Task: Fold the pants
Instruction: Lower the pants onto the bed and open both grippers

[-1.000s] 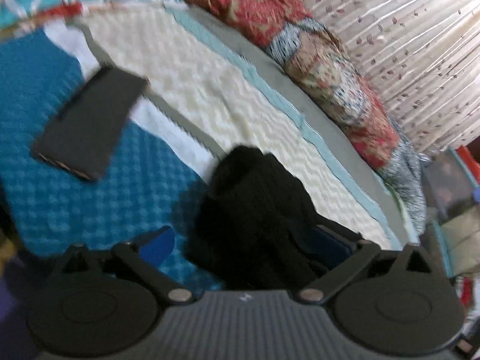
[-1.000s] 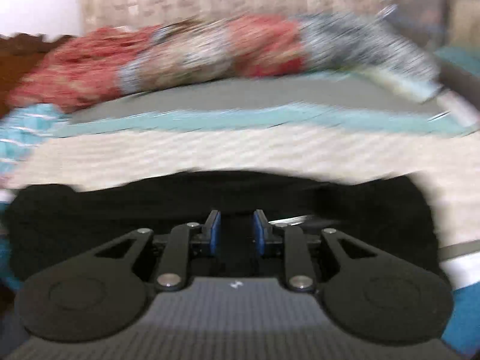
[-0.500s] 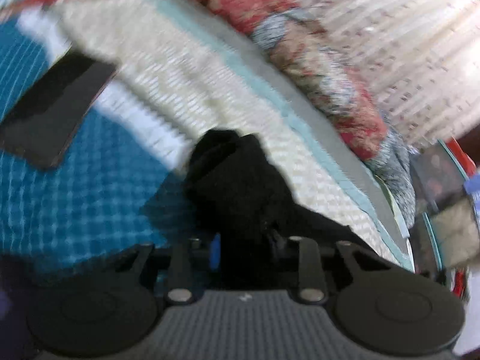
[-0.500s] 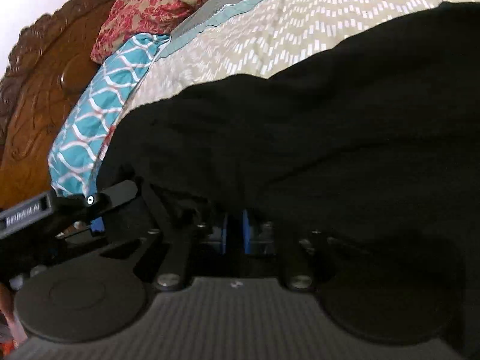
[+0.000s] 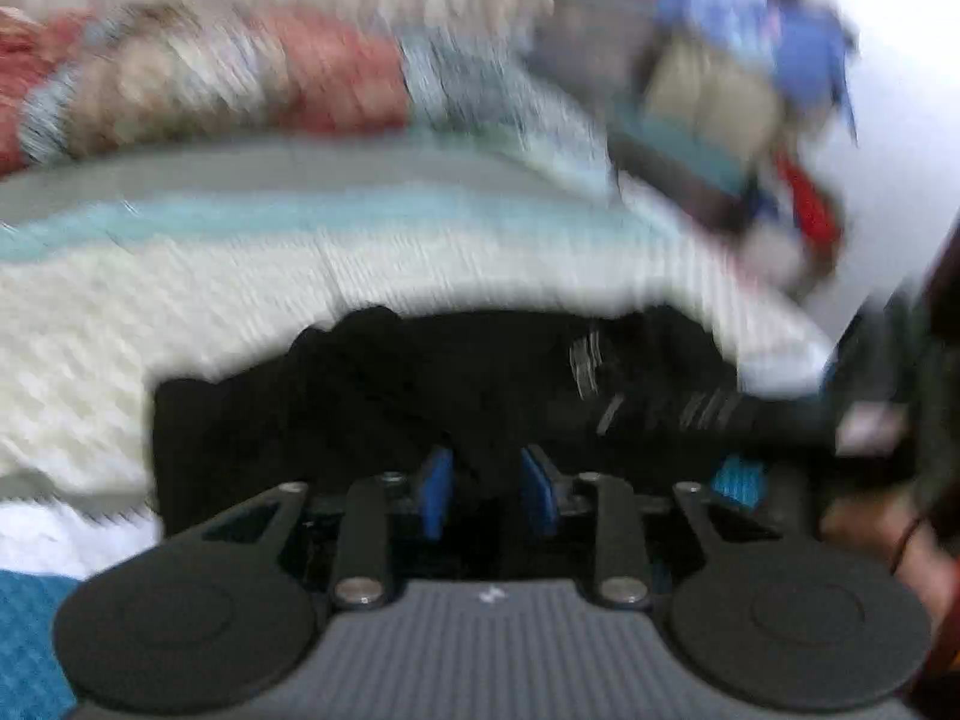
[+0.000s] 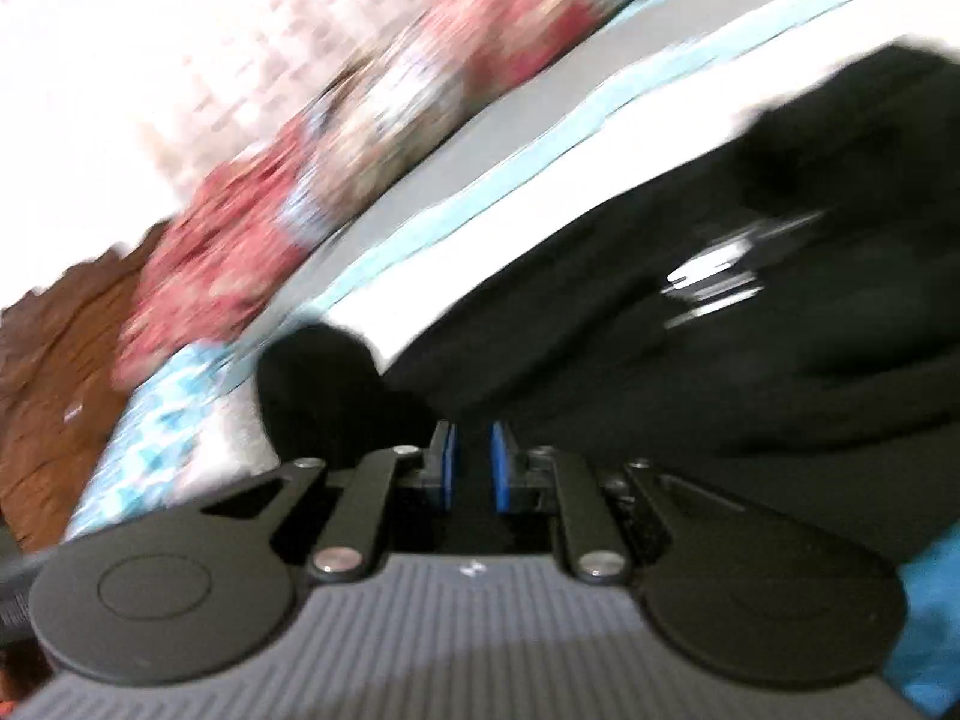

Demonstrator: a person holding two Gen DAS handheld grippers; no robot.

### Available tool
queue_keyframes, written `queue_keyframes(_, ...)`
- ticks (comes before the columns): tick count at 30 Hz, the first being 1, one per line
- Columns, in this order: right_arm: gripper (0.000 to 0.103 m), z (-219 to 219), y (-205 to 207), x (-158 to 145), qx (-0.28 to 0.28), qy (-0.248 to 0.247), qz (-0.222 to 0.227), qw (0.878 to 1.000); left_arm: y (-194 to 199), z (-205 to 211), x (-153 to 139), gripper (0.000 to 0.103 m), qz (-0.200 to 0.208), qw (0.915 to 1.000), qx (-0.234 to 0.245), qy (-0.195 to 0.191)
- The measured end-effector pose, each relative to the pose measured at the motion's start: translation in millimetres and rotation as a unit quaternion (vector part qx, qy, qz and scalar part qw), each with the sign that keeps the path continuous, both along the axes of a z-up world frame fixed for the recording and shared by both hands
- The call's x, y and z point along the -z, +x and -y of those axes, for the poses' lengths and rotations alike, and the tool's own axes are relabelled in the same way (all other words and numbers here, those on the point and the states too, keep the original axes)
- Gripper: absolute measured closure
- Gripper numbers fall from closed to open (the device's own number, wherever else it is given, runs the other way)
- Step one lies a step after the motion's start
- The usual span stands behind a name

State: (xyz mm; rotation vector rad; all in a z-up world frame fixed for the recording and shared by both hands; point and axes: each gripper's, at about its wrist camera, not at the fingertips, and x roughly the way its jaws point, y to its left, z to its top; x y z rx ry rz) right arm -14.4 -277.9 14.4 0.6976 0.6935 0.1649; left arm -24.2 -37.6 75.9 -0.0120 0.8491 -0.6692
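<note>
The black pants [image 5: 420,396] lie bunched on the cream bedspread [image 5: 120,312]. In the left wrist view my left gripper [image 5: 487,489] has its blue pads close together with black fabric between them. In the right wrist view the pants [image 6: 690,360] fill the right half, and my right gripper [image 6: 471,468] has its pads nearly together with black fabric between them. Both views are motion blurred. The other gripper [image 5: 744,474] shows at the right of the left wrist view, against the pants.
A red patterned bolster [image 5: 240,78] lies along the far side of the bed, also in the right wrist view [image 6: 336,138]. Stacked clutter [image 5: 750,108] stands beyond the bed's right end. A carved wooden headboard [image 6: 54,384] is at left. A teal blanket [image 5: 24,642] is near.
Both cameras have swung quickly. The left gripper went from open beside the pants to closed on the fabric. The right gripper has stayed closed on the pants and tilted.
</note>
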Motion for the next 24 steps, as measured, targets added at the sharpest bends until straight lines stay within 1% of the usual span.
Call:
queue_keyframes(1,0.086,9.6,-8.0,0.6,0.021,-0.01,0.001,1.0,0.3,8.9,7.8,0.063,-0.013,0.9996,0.006,0.022)
queue_keyframes(2,0.086,17.5,-14.4,0.9,0.039,-0.015,0.002,0.999,-4.0,14.9,11.3,0.059,-0.008,0.9992,0.01,0.037)
queue_keyframes(3,0.086,22.6,-20.4,0.4,0.053,-0.017,0.004,0.998,-9.0,16.2,10.2,0.055,0.004,0.9989,0.014,0.045)
queue_keyframes(4,0.086,25.9,-23.7,-0.5,0.06,-0.018,0.008,0.998,-12.8,14.9,6.7,0.048,0.011,0.9988,0.018,0.043)
queue_keyframes(6,0.086,22.1,-24.0,-4.4,0.057,-0.021,0.018,0.998,-19.8,7.3,-4.8,0.046,0.018,0.9993,0.02,0.026)
queue_keyframes(9,0.085,8.8,-11.3,-9.4,0.013,-0.025,0.039,0.999,-26.6,-14.2,-22.9,0.044,0.025,0.9996,0.001,-0.015)
queue_keyframes(10,0.085,-5.8,-1.6,-10.8,-0.011,-0.026,0.05,0.998,-28.3,-24.6,-28.0,0.04,0.027,0.9991,-0.015,-0.029)
queue_keyframes(11,0.084,-17.7,3.9,-12.6,-0.032,-0.028,0.058,0.997,-29.6,-31.7,-30.5,0.037,0.027,0.9984,-0.032,-0.038)
queue_keyframes(13,0.084,-37.8,15.3,-16.3,-0.08,-0.036,0.071,0.994,-27.3,-49.9,-32.5,0.038,0.016,0.996,-0.069,-0.055)
queue_keyframes(14,0.084,-50.6,22.1,-13.8,-0.101,-0.04,0.069,0.992,-21.3,-54.4,-31.0,0.038,0.009,0.9949,-0.083,-0.057)
queue_keyframes(15,0.083,-59.7,31.8,-7.6,-0.119,-0.045,0.057,0.99,-19.3,-59.0,-28.4,0.039,0.001,0.9939,-0.096,-0.054)
queue_keyframes(17,0.084,-76.2,53.8,20.7,-0.139,-0.073,-0.009,0.988,-14.4,-62.4,-20.3,0.041,-0.015,0.9923,-0.117,-0.037)
queue_keyframes(18,0.086,-75.7,59.9,34.1,-0.132,-0.064,-0.028,0.989,-12.9,-62.4,-17.5,0.041,-0.021,0.9917,-0.123,-0.031)
queue_keyframes(19,0.086,-68.5,60.2,35.9,-0.122,-0.032,-0.022,0.992,-12.0,-62.3,-17.1,0.041,-0.025,0.9915,-0.125,-0.03)
queue_keyframes(20,0.082,-58.6,59.6,30.5,-0.118,-0.003,-0.022,0.993,-11.0,-63.5,-17.9,0.04,-0.025,0.9916,-0.123,-0.031)
queue_keyframes(21,0.079,-46.8,54.5,22.5,-0.11,0.01,-0.008,0.994,-12.0,-62.6,-18.8,0.04,-0.022,0.992,-0.12,-0.033)
queue_keyframes(22,0.076,-34.1,46.6,13.3,-0.091,0.01,0.019,0.996,-12.8,-62.1,-20.0,0.039,-0.019,0.9923,-0.117,-0.035)
queue_keyframes(24,0.059,-0.7,27.0,-1.4,-0.033,-0.007,0.056,0.998,-9.7,-60.3,-19.8,0.039,-0.019,0.9925,-0.115,-0.036)
